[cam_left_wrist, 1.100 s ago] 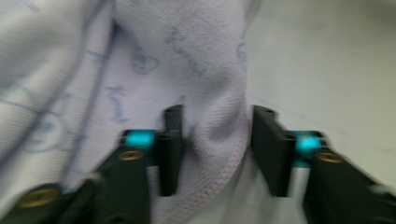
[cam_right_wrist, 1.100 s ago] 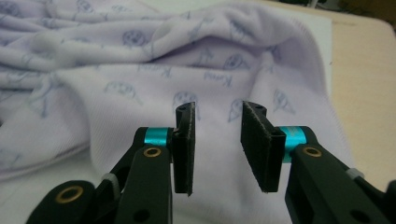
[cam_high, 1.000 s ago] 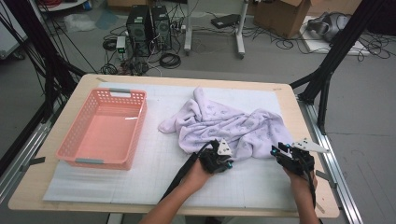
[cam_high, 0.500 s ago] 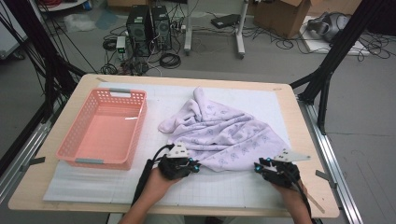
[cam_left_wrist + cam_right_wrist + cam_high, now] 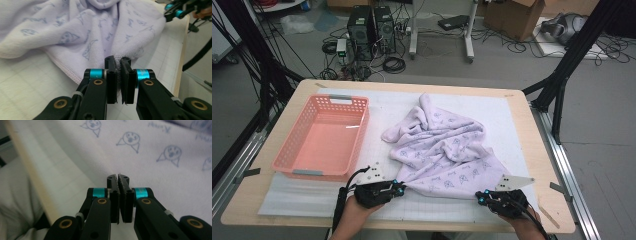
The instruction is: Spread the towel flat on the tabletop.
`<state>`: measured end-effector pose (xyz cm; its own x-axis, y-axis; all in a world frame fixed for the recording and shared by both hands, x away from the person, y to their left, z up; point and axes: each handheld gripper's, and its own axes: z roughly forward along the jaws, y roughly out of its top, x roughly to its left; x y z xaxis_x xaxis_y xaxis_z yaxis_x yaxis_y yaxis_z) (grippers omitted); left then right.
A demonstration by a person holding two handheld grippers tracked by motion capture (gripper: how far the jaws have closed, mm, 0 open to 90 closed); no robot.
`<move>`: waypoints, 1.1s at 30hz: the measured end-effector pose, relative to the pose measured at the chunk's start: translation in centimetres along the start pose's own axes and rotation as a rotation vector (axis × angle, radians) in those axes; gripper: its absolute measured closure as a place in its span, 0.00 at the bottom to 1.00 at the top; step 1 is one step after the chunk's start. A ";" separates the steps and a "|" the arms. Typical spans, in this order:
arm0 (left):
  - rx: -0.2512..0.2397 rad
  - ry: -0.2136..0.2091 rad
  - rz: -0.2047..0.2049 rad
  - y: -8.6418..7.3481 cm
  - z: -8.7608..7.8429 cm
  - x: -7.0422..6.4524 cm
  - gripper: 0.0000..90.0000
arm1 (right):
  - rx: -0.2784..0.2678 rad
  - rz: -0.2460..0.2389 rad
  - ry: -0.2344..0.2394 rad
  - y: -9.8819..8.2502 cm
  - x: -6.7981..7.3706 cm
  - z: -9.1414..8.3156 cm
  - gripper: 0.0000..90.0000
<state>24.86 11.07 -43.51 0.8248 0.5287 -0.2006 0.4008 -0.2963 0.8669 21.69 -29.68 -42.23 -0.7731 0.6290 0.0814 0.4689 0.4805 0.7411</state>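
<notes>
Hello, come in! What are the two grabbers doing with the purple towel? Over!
Left gripper shut on towel corner. Right gripper jaws just closed, shut on the other near corner. Towel still rumpled at the far side. Pink basket off to the left, not in the way.

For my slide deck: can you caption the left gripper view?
Left gripper with its fingers shut on the hem of a lilac printed towel on the gridded mat.
</notes>
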 end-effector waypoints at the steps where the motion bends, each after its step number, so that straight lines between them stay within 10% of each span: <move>1: 0.001 0.013 0.001 0.3 0.1 0.2 0.94 | -0.028 0.000 -0.014 0.4 0.0 -0.2 0.98; 13: 0.067 0.269 -0.055 4.7 6.1 5.3 0.93 | -0.078 0.090 -0.229 5.6 -6.1 4.6 0.98; 18: 0.073 0.313 -0.083 5.0 7.3 6.5 0.93 | -0.075 0.129 -0.283 6.5 -7.8 6.2 0.97; 23: 0.072 0.278 -0.109 5.0 6.8 5.8 0.56 | -0.087 0.143 -0.271 6.2 -7.6 6.0 0.85; 33: -0.007 0.185 -0.029 4.3 4.6 1.8 0.64 | -0.144 0.169 -0.260 3.5 -6.5 2.1 0.77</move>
<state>29.90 7.04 -42.28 0.7253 0.6742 -0.1393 0.4202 -0.2733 0.8653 29.28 -30.81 -41.54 -0.5465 0.8358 0.0524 0.5019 0.2768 0.8194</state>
